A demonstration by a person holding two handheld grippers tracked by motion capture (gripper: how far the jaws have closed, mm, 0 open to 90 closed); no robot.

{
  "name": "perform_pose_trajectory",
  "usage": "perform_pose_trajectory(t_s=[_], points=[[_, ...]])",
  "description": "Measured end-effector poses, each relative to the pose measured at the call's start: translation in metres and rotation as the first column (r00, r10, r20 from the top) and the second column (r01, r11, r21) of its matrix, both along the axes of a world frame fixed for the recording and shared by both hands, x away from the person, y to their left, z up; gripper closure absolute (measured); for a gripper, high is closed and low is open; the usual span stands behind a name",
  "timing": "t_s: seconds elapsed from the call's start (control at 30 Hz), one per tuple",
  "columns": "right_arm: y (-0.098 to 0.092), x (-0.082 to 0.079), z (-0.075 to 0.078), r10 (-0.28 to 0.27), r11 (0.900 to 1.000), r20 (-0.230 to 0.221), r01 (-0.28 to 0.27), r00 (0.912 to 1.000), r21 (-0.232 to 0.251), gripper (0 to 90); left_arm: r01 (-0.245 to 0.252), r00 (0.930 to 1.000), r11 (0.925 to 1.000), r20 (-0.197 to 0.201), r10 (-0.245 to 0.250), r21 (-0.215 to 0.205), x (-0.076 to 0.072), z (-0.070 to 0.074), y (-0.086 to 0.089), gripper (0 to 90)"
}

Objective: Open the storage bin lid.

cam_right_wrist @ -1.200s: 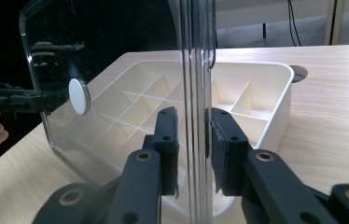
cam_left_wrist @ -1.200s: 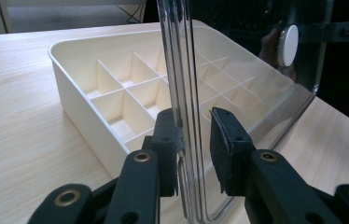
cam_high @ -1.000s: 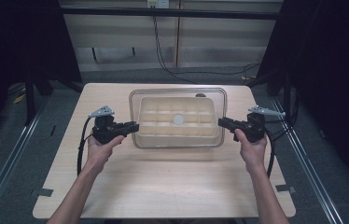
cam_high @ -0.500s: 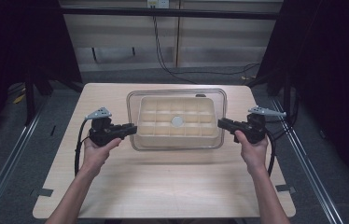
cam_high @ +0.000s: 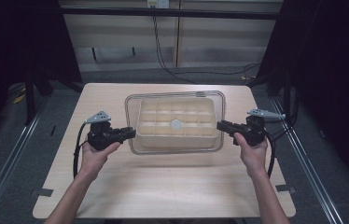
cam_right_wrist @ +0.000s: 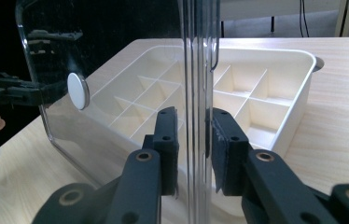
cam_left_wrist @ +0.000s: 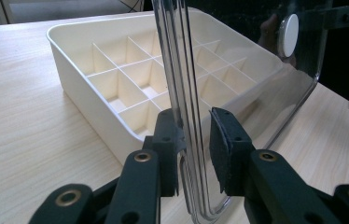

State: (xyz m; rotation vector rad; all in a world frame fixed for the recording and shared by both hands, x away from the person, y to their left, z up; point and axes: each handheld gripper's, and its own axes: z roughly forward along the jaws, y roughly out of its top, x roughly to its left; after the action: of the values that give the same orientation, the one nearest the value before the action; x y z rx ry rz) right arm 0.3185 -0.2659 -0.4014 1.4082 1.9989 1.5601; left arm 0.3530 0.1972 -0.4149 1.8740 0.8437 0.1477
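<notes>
A clear plastic lid (cam_high: 177,150) with a white round knob (cam_high: 176,124) hangs level, just above a cream tray (cam_high: 141,132) split into several compartments. My left gripper (cam_high: 130,132) is shut on the lid's left rim, and my right gripper (cam_high: 219,125) is shut on its right rim. In the left gripper view the lid (cam_left_wrist: 186,84) runs edge-on between the pads of my left gripper (cam_left_wrist: 193,135), with the tray (cam_left_wrist: 84,100) beside it. In the right gripper view the lid (cam_right_wrist: 196,70) stands between the pads of my right gripper (cam_right_wrist: 193,135), and the tray (cam_right_wrist: 294,93) lies behind.
The tray sits at the middle back of a light wooden table (cam_high: 163,186). Cables trail from both grippers along the table's sides. Dark floor and metal rails surround the table.
The lid has come up off the tray and drifted slightly left and toward me. My left hand moved a little left and nearer. The right hand stayed nearly still.
</notes>
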Motion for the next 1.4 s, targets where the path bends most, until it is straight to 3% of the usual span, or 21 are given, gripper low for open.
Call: perform_pose_trajectory(t_s=[0.27, 0.83, 1.07, 1.4], points=[[0.004, -0.007, 0.000, -0.008, 1.000, -0.006, 0.008, 1.0000, -0.026, 72.7, -0.001, 1.0000, 1.0000, 0.002, 0.001, 0.001, -0.006, 0.004, 0.002, 73.4], [-0.002, -0.026, 0.006, 0.020, 1.000, 0.006, -0.020, 0.9998, 0.022, 73.8, 0.032, 0.9994, 0.9995, 0.015, -0.032, -0.001, -0.022, 0.017, 0.003, 74.2], [0.000, -0.035, 0.004, 0.036, 0.999, -0.005, -0.036, 0.9993, 0.031, 74.7, 0.025, 0.9997, 0.9997, -0.005, -0.025, -0.006, -0.027, 0.008, 0.006, 73.7], [-0.001, -0.047, -0.002, 0.049, 0.999, -0.020, -0.049, 0.9986, 0.011, 74.7, 0.043, 0.9989, 0.9987, -0.019, -0.043, 0.028, -0.040, 0.002, 0.005, 73.6]])
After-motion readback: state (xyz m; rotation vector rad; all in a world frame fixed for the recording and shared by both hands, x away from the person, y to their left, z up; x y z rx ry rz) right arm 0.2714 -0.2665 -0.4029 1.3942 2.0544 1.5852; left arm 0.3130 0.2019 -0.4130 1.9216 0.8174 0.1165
